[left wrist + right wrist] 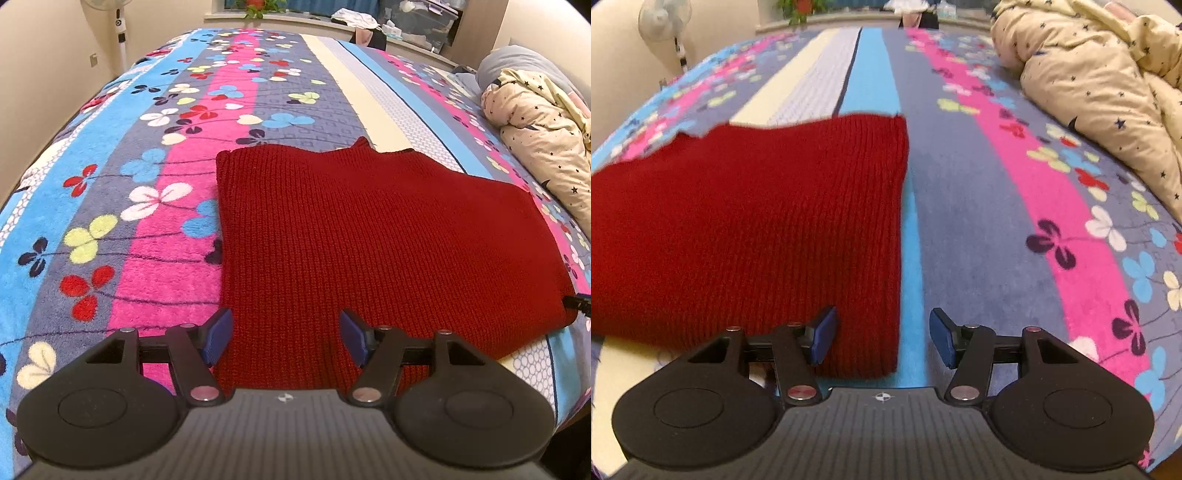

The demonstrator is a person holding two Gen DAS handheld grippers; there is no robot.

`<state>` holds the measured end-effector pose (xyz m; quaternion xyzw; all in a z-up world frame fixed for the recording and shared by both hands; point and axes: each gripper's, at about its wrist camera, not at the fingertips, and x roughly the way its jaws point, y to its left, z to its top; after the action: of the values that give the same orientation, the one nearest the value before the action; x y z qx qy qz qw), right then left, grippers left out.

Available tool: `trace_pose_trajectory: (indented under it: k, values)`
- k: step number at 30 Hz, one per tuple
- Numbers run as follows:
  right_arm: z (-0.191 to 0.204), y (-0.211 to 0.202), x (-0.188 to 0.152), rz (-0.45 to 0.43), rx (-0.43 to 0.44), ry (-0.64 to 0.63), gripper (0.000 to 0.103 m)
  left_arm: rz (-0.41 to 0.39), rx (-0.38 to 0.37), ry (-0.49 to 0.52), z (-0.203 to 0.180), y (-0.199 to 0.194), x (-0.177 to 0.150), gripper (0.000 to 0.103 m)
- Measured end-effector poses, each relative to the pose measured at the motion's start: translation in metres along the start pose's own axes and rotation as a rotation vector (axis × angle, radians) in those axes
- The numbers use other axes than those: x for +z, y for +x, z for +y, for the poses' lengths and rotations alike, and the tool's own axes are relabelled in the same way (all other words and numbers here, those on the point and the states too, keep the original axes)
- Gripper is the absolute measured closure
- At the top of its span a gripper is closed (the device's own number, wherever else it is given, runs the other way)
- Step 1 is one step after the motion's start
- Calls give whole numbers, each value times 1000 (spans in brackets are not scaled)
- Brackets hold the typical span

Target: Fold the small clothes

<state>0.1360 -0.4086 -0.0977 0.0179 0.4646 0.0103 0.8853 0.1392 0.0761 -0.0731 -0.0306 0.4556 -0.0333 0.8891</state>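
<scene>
A red knitted garment (369, 229) lies flat on a bed under a flowered blanket (129, 192). The left hand-held gripper (286, 336) hangs over the garment's near left corner, its 2 blue pads (219, 332) spread apart with red knit showing between them but nothing pinched. The right hand-held gripper (882, 338) is also spread, straddling the garment's near right edge: the left pad is above the knit, the right pad over bare blanket. Ahead and to its right lies a star-print quilt (1089, 81).
</scene>
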Motion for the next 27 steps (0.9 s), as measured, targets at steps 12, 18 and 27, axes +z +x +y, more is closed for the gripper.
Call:
trace_pose_trajectory:
  k: [12,18,27]
  values:
    - [-5,-31,7,-191,-58,101,46,-19,1,-29,6,-8,1,33]
    - [8,-36,6,-216,-69,120,47,-31,7,-49,16,-17,-2,33]
    - [40,-45,3,-251,20,81,91,-74,41,-109,41,-37,-7,32]
